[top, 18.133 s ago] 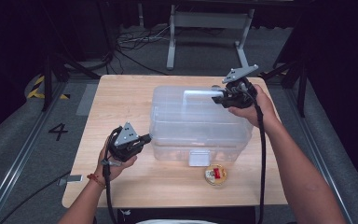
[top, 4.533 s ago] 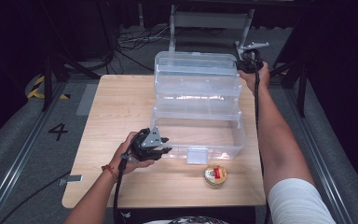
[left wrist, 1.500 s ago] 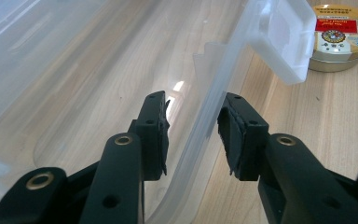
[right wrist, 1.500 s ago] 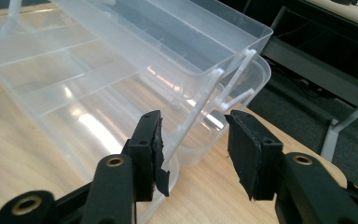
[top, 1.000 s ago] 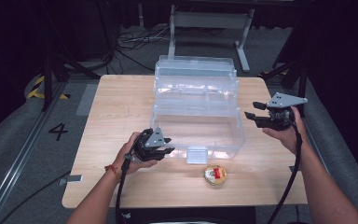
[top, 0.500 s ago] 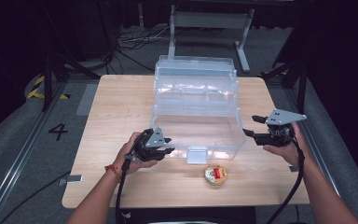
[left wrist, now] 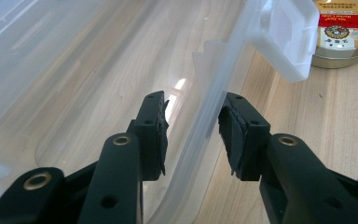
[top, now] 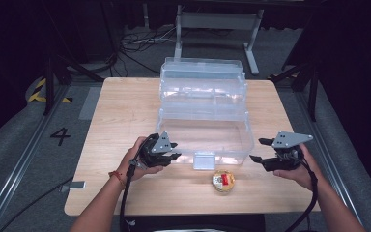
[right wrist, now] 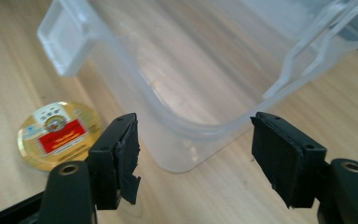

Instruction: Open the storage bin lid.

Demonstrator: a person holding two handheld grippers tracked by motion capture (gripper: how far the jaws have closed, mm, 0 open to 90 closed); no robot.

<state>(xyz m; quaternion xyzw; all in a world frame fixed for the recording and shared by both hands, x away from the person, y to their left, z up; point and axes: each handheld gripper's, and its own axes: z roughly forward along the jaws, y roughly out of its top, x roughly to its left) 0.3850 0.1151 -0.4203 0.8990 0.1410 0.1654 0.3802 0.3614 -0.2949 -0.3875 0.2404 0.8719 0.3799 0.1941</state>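
A clear plastic storage box (top: 203, 140) sits mid-table with its lid (top: 203, 79) standing upright at the back. My left gripper (top: 174, 151) is at the box's front left; its jaws straddle the front wall (left wrist: 223, 79) with a little slack, open (left wrist: 193, 135). My right gripper (top: 260, 150) hovers off the box's front right corner (right wrist: 186, 158). Its jaws have just been opening and stand wide with nothing held (right wrist: 193, 154). A round gold tin with a red label (top: 223, 181) lies in front of the box, below its latch tab (top: 204, 160).
The tin (right wrist: 58, 135) lies left of my right jaws and at the upper right in the left gripper view (left wrist: 342, 32). The wooden table (top: 121, 116) has bare room left of the box. A metal stand (top: 217, 21) and cables lie on the floor beyond.
The box's lid went from closed to upright. In the last second my right gripper dropped and drew back to the box's front right corner, jaws spreading. The left gripper stayed put.
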